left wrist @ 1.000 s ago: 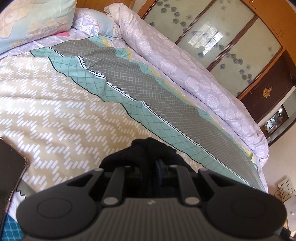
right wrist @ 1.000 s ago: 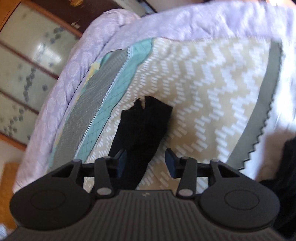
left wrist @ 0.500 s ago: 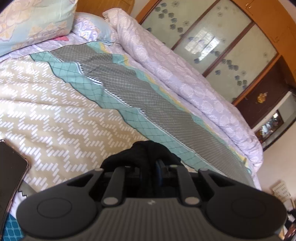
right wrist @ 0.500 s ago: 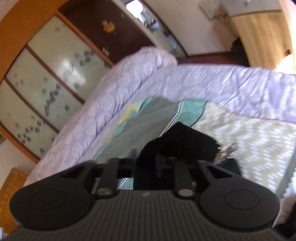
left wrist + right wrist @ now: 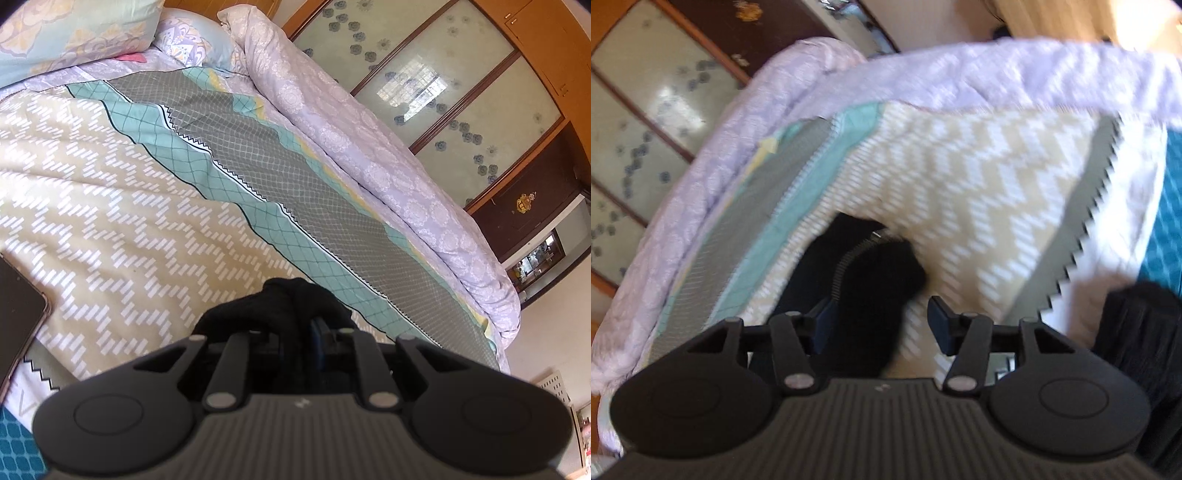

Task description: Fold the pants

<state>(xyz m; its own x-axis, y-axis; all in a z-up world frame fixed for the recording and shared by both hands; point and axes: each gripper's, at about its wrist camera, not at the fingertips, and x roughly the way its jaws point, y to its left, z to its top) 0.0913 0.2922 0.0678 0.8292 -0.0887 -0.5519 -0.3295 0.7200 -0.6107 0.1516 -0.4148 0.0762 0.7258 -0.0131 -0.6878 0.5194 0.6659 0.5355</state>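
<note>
Little of the fold looks done: the left tongs pinch a bunch of the black pants above the bed, near its quilted edge, while the right tongs gape wide around them.

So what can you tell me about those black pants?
The black pants look like soft, dark cloth, bunched up rather than flat. A zipper shows as a curved toothed line in the right wrist view. They lie on the patterned bedspread. The left tool is shut on a bunch of them. The right tool is open, its fingers on either side of the cloth. That view is blurred.
</note>
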